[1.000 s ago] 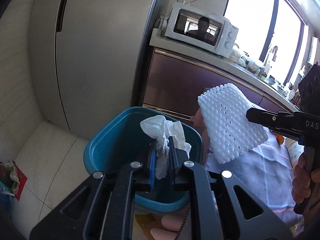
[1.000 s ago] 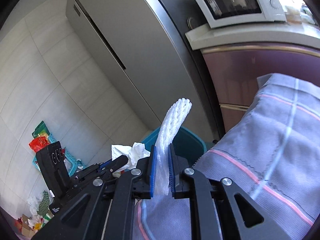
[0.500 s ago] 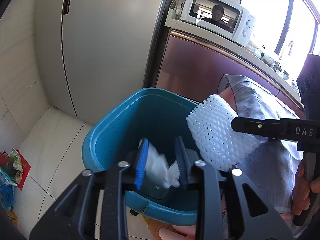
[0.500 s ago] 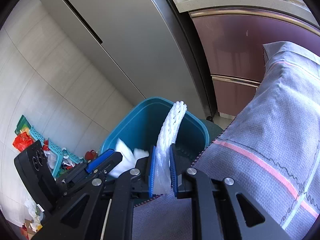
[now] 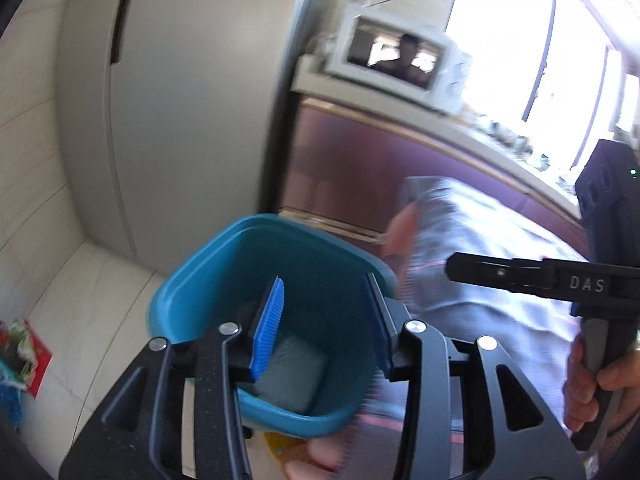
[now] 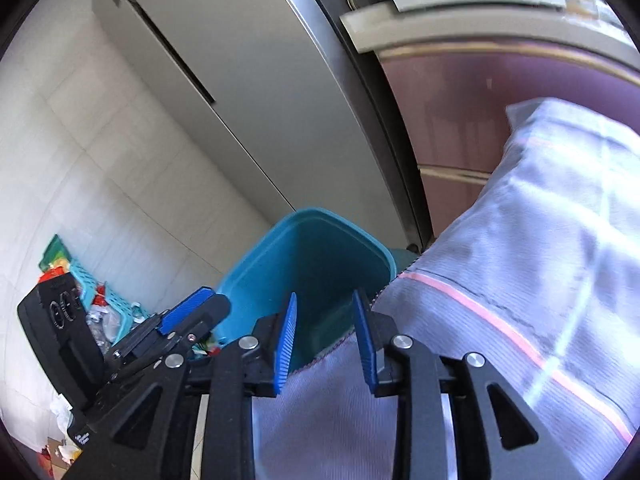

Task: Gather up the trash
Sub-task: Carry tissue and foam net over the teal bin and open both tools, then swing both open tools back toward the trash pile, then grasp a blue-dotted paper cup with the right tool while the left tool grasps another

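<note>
A teal trash bin (image 5: 224,264) stands on the floor by the table's edge; it also shows in the right wrist view (image 6: 320,248). My left gripper (image 5: 326,320) is open and empty above the bin's mouth. My right gripper (image 6: 324,340) is open and empty, over the bin's near rim and the table edge. A pale shape (image 5: 292,372) lies at the bin's bottom, blurred. The right gripper shows in the left wrist view (image 5: 520,274) to the right of the bin. The left gripper shows in the right wrist view (image 6: 188,312) at the left.
A lilac checked tablecloth (image 6: 520,280) covers the table at the right. A grey fridge (image 5: 180,100) and a purple cabinet (image 5: 360,168) with a white microwave (image 5: 392,60) stand behind the bin. A turquoise basket (image 6: 80,280) with litter sits on the tiled floor at the left.
My left gripper opened and the white tissue dropped into the bin. My right gripper opened and let go of the white foam net, which is out of sight now.
</note>
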Action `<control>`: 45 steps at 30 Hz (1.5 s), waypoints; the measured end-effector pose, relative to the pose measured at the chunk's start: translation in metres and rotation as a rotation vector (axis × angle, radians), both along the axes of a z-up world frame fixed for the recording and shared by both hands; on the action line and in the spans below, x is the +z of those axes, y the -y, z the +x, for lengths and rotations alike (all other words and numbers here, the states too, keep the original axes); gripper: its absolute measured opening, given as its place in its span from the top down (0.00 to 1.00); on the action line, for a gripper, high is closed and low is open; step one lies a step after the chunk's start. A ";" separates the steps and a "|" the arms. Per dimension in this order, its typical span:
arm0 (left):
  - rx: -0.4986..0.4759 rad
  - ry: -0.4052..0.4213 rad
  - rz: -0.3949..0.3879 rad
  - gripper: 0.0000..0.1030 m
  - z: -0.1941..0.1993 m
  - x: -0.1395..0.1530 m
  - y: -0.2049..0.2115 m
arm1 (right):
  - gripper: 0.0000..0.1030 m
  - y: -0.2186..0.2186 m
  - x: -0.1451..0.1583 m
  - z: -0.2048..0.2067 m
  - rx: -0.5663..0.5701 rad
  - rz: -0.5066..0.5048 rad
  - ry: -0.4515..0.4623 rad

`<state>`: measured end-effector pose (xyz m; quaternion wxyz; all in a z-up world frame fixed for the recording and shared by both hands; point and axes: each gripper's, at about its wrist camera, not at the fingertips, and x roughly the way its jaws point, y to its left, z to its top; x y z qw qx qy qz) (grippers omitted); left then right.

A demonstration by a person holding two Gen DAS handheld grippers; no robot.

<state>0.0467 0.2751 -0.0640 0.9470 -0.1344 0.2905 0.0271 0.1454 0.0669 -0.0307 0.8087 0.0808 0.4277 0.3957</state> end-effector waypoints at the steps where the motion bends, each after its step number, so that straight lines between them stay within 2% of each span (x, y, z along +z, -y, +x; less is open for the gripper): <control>1: -0.024 0.018 0.001 0.59 -0.003 0.006 0.009 | 0.71 0.008 0.007 -0.005 0.001 0.008 0.019; 8: -0.268 0.092 -0.003 0.52 -0.016 0.035 0.089 | 0.63 0.082 0.050 -0.048 -0.060 0.025 0.164; 15: -0.513 0.084 -0.029 0.47 -0.015 0.038 0.181 | 0.61 0.179 0.054 -0.078 -0.214 0.021 0.200; 23: -0.707 0.056 -0.008 0.31 -0.014 0.036 0.272 | 0.61 0.284 0.048 -0.087 -0.428 0.023 0.173; 29: -0.750 -0.008 0.023 0.26 0.009 0.023 0.318 | 0.60 0.343 0.033 -0.066 -0.563 0.046 0.121; 37: -0.766 -0.111 -0.012 0.25 0.039 0.009 0.340 | 0.56 0.368 0.012 -0.032 -0.552 0.092 0.018; 40: -0.762 -0.149 -0.023 0.32 0.046 0.002 0.342 | 0.56 0.364 0.006 -0.023 -0.528 0.104 -0.015; 42: -0.763 -0.168 -0.033 0.41 0.049 0.000 0.343 | 0.57 0.361 0.003 -0.020 -0.514 0.107 -0.023; 44: -0.764 -0.177 -0.043 0.47 0.051 -0.002 0.341 | 0.60 0.358 0.002 -0.020 -0.502 0.109 -0.022; 45: -0.763 -0.177 -0.047 0.46 0.052 -0.002 0.340 | 0.64 0.357 0.002 -0.020 -0.496 0.112 -0.023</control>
